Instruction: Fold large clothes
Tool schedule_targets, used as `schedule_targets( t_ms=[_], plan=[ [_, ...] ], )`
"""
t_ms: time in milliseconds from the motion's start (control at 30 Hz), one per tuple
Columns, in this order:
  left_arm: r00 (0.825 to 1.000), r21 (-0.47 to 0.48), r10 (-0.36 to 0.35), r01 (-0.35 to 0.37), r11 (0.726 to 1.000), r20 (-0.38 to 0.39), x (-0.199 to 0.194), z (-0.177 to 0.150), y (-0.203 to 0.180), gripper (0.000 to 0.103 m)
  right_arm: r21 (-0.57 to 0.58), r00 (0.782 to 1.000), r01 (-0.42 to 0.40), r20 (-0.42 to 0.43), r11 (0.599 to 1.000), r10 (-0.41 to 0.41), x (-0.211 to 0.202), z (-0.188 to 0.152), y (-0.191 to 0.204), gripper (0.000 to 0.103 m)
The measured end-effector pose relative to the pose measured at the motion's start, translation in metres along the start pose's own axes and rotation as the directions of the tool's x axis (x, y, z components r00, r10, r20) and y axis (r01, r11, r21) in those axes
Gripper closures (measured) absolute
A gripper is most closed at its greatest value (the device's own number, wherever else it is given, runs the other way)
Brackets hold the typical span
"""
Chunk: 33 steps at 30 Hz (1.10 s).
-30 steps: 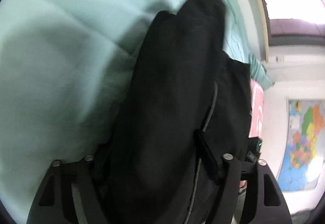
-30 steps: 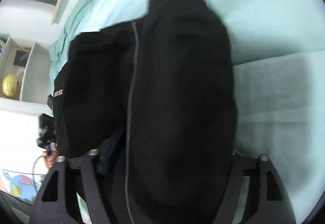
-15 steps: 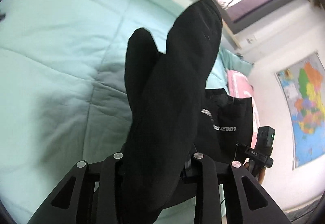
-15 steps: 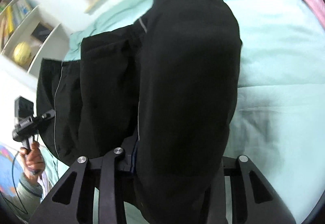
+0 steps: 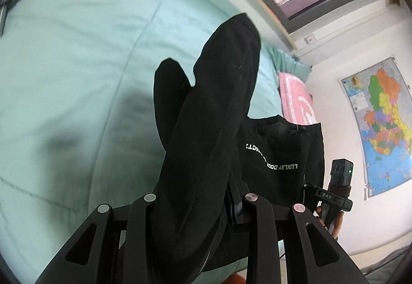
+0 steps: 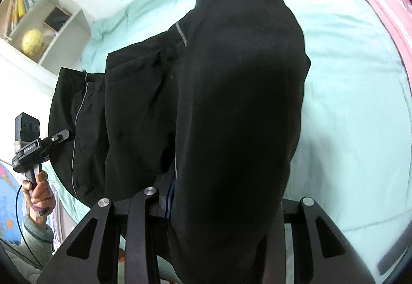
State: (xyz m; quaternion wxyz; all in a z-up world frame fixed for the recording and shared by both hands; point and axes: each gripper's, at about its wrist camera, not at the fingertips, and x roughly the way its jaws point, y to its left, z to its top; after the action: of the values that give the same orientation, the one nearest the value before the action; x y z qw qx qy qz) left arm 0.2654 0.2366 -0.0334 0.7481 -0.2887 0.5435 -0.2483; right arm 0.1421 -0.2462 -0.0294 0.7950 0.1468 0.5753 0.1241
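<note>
Pinching one black garment (image 5: 206,145) between them, two grippers hold it above the green quilt (image 5: 77,57): left gripper (image 5: 195,204) and right gripper (image 6: 221,209) each clamp a fold. Left view alone shows one wall map (image 5: 381,127) at 3 o'clock; right view alone one yellow globe (image 6: 32,42) at 10 o'clock

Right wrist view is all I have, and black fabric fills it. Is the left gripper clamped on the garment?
Observer: Yes. The left gripper is shut on a bunched fold of the black garment.
Operator: Any print on it? I see only grey piping.
Observer: White lettering runs across the panel hanging between the grippers.
Operator: What is beyond that panel?
Observer: A coloured wall map, behind the right gripper.
</note>
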Motion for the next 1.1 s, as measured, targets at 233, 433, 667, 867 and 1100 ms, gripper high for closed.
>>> schedule_targets(
  t_ms=[233, 433, 667, 867, 1100],
  plan=[
    [0.993, -0.025, -0.054, 0.056, 0.998, 0.107, 0.010, -0.018, 0.055, 0.076, 0.025, 1.000, 0.005, 0.009, 1.000, -0.005, 0.037, -0.020, -0.053, 0.060],
    [0.997, -0.094, 0.051, -0.045, 0.995, 0.065, 0.041, -0.027, 0.114, 0.073, 0.037, 1.000, -0.001, 0.023, 0.999, 0.001, 0.051, -0.037, -0.075, 0.053],
    [0.994, -0.267, -0.086, 0.100, 0.958, 0.065, 0.067, -0.046, 0.180, 0.042, 0.100, 0.998, -0.036, 0.057, 0.994, 0.031, 0.043, -0.063, -0.121, 0.036],
    [0.984, -0.114, 0.014, 0.007, 0.993, 0.178, 0.035, -0.067, 0.158, 0.042, -0.011, 0.988, 0.063, 0.145, 0.998, -0.061, -0.006, -0.076, -0.128, 0.036],
    [0.902, 0.133, 0.176, -0.245, 0.960, 0.395, -0.065, -0.108, 0.074, 0.043, -0.015, 0.860, 0.337, 0.412, 0.941, -0.301, -0.095, -0.117, -0.070, 0.030]
  ],
)
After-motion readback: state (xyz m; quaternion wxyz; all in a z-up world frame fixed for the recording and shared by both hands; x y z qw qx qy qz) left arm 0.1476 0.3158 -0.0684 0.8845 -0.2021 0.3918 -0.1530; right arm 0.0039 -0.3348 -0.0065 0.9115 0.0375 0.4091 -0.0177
